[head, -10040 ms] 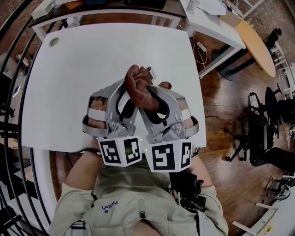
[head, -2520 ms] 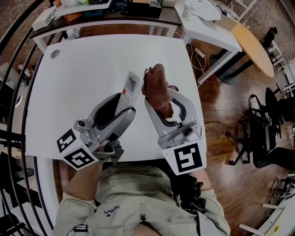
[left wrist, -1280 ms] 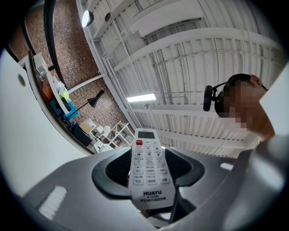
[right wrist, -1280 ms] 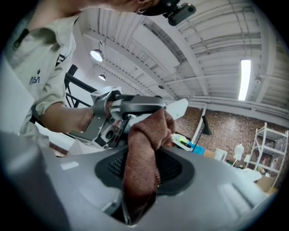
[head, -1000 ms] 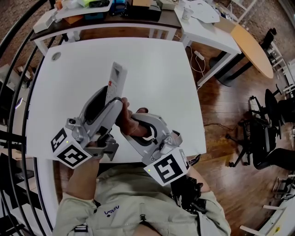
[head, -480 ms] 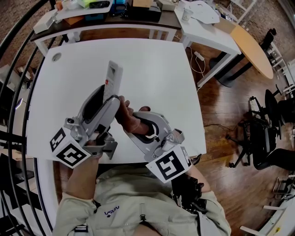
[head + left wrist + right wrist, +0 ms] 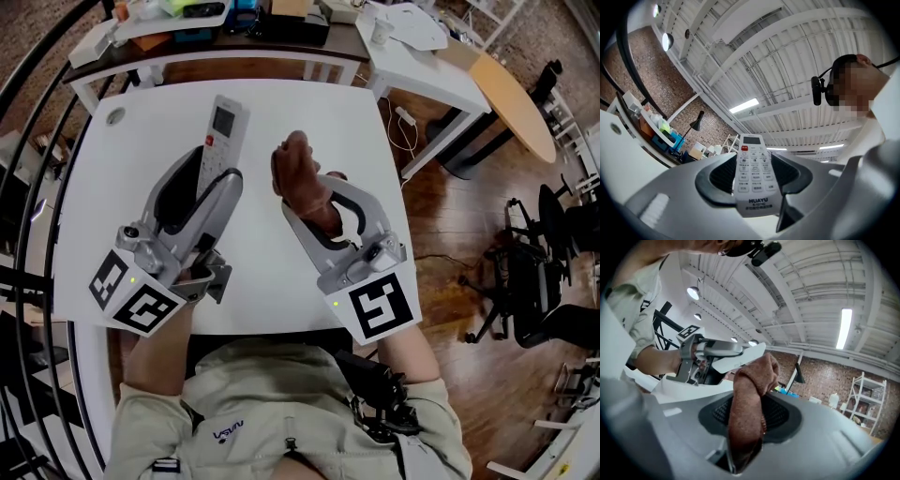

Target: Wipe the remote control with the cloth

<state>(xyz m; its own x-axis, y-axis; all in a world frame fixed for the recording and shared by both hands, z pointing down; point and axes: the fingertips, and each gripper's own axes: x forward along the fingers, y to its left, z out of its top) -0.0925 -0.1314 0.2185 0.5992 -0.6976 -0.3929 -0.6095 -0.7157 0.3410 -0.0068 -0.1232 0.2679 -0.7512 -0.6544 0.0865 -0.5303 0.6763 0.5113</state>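
My left gripper (image 7: 214, 169) is clamped on the remote control's (image 7: 223, 122) lower end, and my right gripper (image 7: 309, 199) pinches the bunched cloth (image 7: 296, 169). The head view shows a gap between them, so I judge I'm between strokes; next, the cloth goes onto the keys. The right gripper view overlaps them, so contact there is unclear. Only the left gripper view shows the button face.

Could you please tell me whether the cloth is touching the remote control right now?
Apart. The head view shows bare table between the cloth in the right gripper and the remote control in the left gripper.
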